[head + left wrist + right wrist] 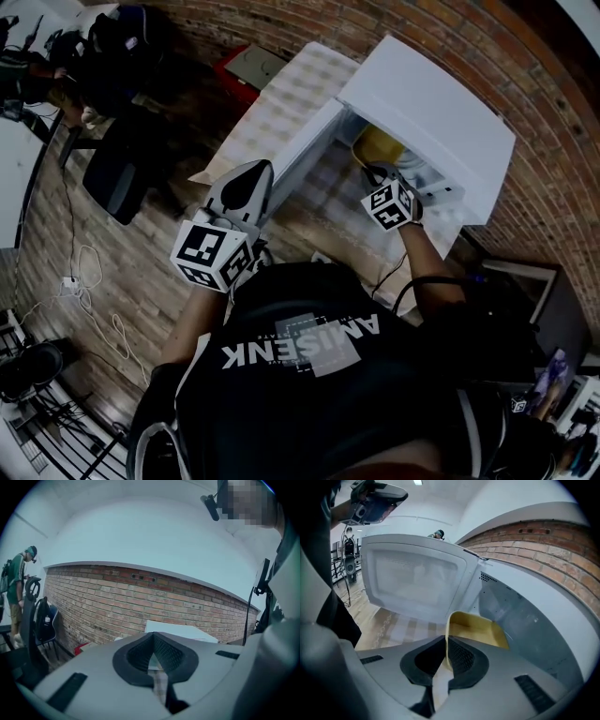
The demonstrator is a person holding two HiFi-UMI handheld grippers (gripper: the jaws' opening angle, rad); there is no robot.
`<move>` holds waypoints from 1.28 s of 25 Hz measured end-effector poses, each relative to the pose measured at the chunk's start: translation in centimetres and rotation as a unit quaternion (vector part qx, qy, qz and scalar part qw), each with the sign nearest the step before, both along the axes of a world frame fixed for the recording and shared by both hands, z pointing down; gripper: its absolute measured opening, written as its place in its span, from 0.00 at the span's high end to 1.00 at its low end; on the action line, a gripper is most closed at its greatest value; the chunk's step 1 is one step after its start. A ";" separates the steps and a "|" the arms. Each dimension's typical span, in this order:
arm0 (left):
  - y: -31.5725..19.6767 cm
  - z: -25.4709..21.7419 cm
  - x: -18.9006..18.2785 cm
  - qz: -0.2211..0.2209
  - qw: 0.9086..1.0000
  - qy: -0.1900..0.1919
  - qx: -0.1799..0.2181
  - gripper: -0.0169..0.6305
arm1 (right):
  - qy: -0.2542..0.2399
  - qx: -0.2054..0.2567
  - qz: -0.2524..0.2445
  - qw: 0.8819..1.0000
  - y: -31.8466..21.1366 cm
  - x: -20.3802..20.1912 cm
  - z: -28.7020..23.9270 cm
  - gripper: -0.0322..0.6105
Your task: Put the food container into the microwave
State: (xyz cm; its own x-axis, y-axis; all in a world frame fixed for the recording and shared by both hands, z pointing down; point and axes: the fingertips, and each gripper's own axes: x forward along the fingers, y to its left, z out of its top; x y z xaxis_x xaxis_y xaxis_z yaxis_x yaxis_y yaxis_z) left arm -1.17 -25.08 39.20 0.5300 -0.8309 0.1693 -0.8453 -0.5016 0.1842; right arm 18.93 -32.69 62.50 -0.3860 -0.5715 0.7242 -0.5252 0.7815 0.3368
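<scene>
The white microwave (427, 98) stands on a table with a checked cloth (281, 108), its door (305, 155) swung open to the left. A yellow food container (379, 144) sits tilted in the mouth of the cavity. My right gripper (377, 174) is shut on its near rim; in the right gripper view the container (476, 629) stands between the dark pads, with the door (415, 581) to the left and the grey cavity wall (520, 620) to the right. My left gripper (249, 178) hovers in front of the open door, shut on nothing; its jaws (153, 641) point at the brick wall.
A brick wall (525, 66) runs behind the microwave. A black chair (117, 173) and a red box (244, 67) stand left of the table. White cables (89, 281) lie on the wooden floor. A person (18, 588) stands far left in the left gripper view.
</scene>
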 end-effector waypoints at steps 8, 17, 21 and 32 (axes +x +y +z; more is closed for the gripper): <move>-0.1 0.4 0.9 -0.007 1.000 0.000 -0.004 0.96 | 0.012 0.017 0.016 1.000 -3.5 1.1 0.7 0.87; 0.0 0.5 0.3 -0.028 1.000 -0.008 -0.004 0.96 | 0.016 0.024 0.055 0.998 -6.6 3.1 1.9 0.87; -0.2 0.5 0.2 -0.035 0.999 -0.008 -0.003 0.96 | 0.014 0.021 0.067 0.997 -7.5 3.7 2.5 0.87; -0.8 1.1 -0.1 -0.036 0.999 -0.010 -0.013 0.96 | 0.026 0.028 0.075 0.996 -8.8 3.9 3.4 0.87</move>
